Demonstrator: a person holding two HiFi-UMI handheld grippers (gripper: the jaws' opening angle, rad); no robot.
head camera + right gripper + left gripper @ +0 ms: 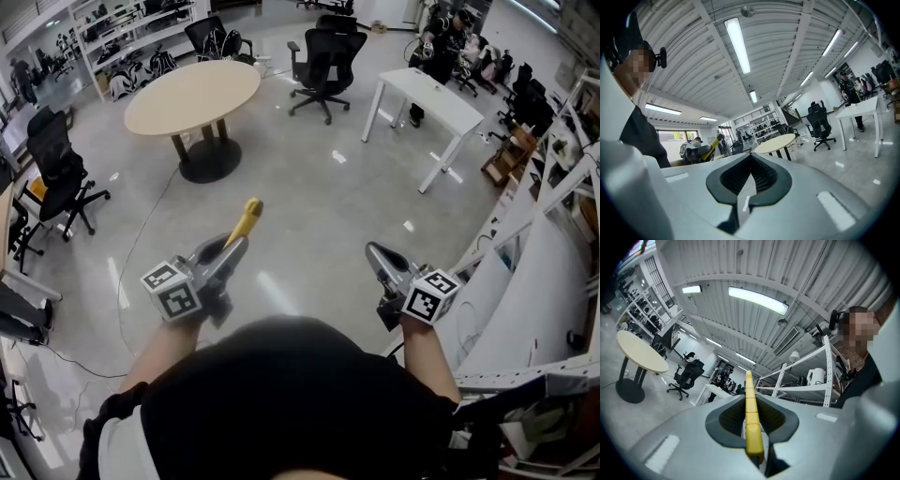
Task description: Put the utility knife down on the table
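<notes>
- The left claw (pixel 234 251) is clamped on one yellow utility knife (pixel 247 219), held about level with its long end jutting past the tips. I judge this a carrying grip, since only floor (pixel 309 206) lies below it.
- The right claw (pixel 373 251) is closed on nothing and idle alongside.
- Two candidate surfaces stand ahead, one round worktop (pixel 192 94) and one white rectangular worktop (pixel 431 98), both well apart from the knife.

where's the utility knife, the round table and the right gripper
utility knife (pixel 246 222): head view, middle of its yellow body.
round table (pixel 192 94): head view, bare part of its top.
right gripper (pixel 371 248): head view, its jaw tips.
</notes>
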